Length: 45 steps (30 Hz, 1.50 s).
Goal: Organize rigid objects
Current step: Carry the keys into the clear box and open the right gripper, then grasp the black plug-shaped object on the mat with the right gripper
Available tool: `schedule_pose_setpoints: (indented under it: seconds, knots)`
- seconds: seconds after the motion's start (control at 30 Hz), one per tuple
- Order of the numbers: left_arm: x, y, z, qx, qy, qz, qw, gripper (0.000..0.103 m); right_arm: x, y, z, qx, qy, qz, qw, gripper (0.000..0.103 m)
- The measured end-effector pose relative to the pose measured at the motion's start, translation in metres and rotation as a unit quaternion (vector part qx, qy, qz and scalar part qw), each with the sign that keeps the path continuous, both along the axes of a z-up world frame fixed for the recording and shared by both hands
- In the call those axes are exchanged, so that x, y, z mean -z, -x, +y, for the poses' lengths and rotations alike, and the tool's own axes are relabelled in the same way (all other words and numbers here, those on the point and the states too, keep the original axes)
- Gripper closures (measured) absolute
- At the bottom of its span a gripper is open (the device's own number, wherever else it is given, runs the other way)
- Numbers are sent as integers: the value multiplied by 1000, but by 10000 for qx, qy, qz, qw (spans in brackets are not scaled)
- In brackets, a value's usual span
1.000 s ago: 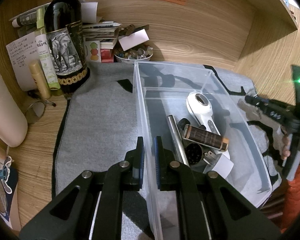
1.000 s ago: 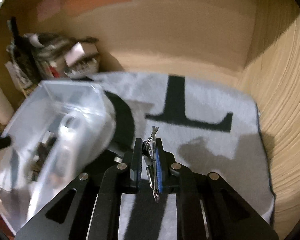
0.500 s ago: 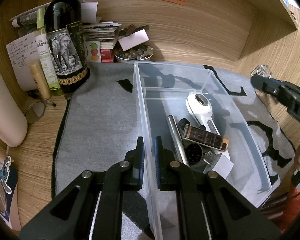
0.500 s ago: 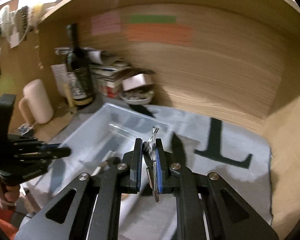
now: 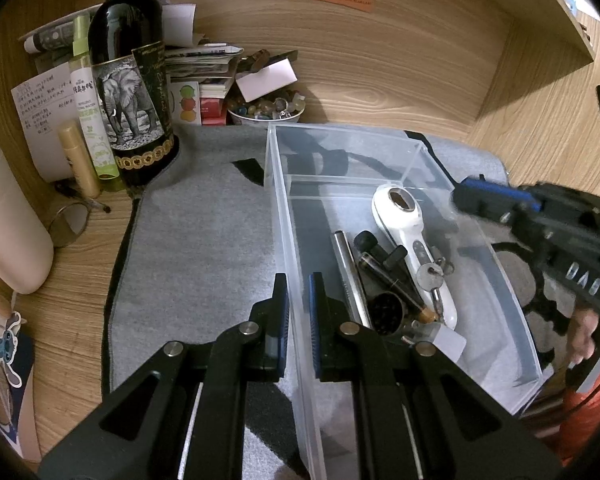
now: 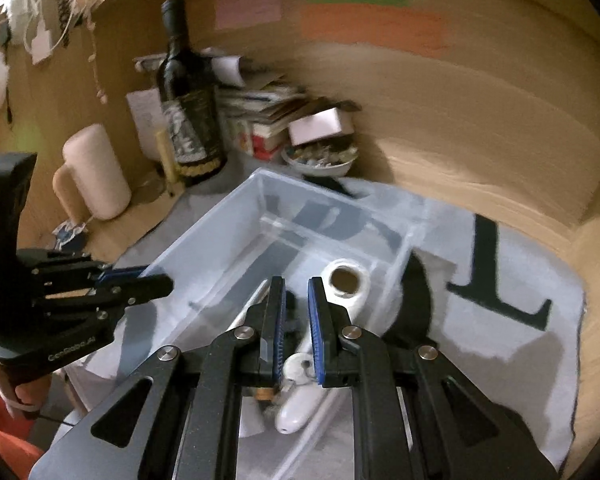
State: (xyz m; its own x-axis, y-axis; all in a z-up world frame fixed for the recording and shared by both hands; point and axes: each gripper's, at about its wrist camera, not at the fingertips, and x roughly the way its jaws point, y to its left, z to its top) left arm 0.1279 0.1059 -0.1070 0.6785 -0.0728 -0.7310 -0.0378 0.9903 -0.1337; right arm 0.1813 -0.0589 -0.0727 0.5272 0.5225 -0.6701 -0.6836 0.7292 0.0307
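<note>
A clear plastic bin (image 5: 284,240) stands on a grey mat. My left gripper (image 5: 298,312) is shut on the bin's left wall. In the bin lie a white handheld device (image 5: 404,224), a metal rod (image 5: 350,272), dark small parts and a bunch of keys (image 5: 430,274) resting on the white device. My right gripper (image 6: 297,316) hangs over the bin (image 6: 220,236), open and empty; it shows at the right in the left wrist view (image 5: 496,196). The white device (image 6: 350,284) lies below it.
A dark wine bottle (image 5: 130,80), a spray bottle (image 5: 90,100), stacked papers and a bowl of stones (image 5: 266,110) crowd the back left. A cream cylinder (image 5: 8,220) stands at the left. Wooden walls close the back and right. Grey mat (image 6: 500,336) lies right of the bin.
My right gripper came over the bin, opened and let go of the keys, which now lie on the white device. My left gripper has not moved.
</note>
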Motion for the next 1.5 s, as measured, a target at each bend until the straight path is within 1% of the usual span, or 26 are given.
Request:
schedule_pose_setpoints:
  seconds: [0.1, 0.13, 0.2, 0.23, 0.27, 0.33, 0.37, 0.5, 0.57, 0.7, 0.77, 0.9, 1.0, 1.1, 1.2, 1.3, 1.33, 1.37, 1.4, 1.5]
  knots:
    - [0, 0, 0, -2, 2, -1, 10000, 94, -9, -2, -13, 171, -63, -74, 9998, 92]
    - [0, 0, 0, -3, 5, -2, 10000, 94, -12, -4, -19, 289, -76, -119, 9995, 91]
    - [0, 0, 0, -4, 3, 0, 10000, 94, -16, -7, -30, 467, -93, -168, 9987, 85]
    - [0, 0, 0, -4, -4, 0, 10000, 94, -17, -9, -35, 559, -106, -182, 9982, 77]
    - [0, 0, -1, -5, -12, 0, 10000, 94, -18, -11, -43, 690, -119, -183, 9974, 68]
    - [0, -1, 0, -6, -11, 5, 10000, 94, -17, -18, -57, 957, -178, -86, 9952, 55]
    - [0, -1, 0, -7, -14, 7, 10000, 94, -16, -21, -62, 1043, -190, -47, 9943, 52]
    - [0, -1, 0, -5, -11, 1, 10000, 94, 2, -34, -78, 1375, 48, 139, 9904, 51]
    - [0, -1, 0, -7, -8, 1, 10000, 94, 18, -40, -81, 1479, 242, 308, 9882, 51]
    - [0, -1, 0, -1, -18, 6, 10000, 94, 50, -50, -77, 1416, 572, 714, 9857, 51]
    - [0, -1, 0, 1, -8, 3, 10000, 94, 60, -52, -71, 1308, 669, 807, 9859, 51]
    - [0, -1, 2, -7, 25, 14, 10000, 94, 73, -59, -60, 1147, 819, 895, 9860, 51]
    - [0, -2, 2, -7, 12, 15, 10000, 94, 82, -70, -57, 1178, 943, 979, 9837, 51]
    - [0, -1, 3, -9, 22, 18, 10000, 94, 84, -78, -56, 1166, 807, 1060, 9842, 50]
    - [0, -2, 4, -15, 71, 10, 10000, 94, 84, -80, -53, 1119, 821, 1016, 9851, 50]
    - [1, -1, 4, -30, 50, 0, 10000, 94, 85, -82, -48, 1196, 882, 911, 9847, 50]
    - [1, -1, 4, -31, 23, -2, 10000, 94, 84, -81, -48, 1208, 859, 883, 9850, 54]
    - [1, -1, 3, -33, 12, 0, 10000, 94, 84, -81, -48, 1201, 833, 886, 9853, 64]
    - [1, -1, 3, -33, 8, 5, 10000, 94, 83, -81, -47, 1188, 809, 886, 9856, 70]
    - [1, -1, 3, -35, 5, 7, 10000, 94, 81, -78, -50, 1187, 766, 887, 9860, 71]
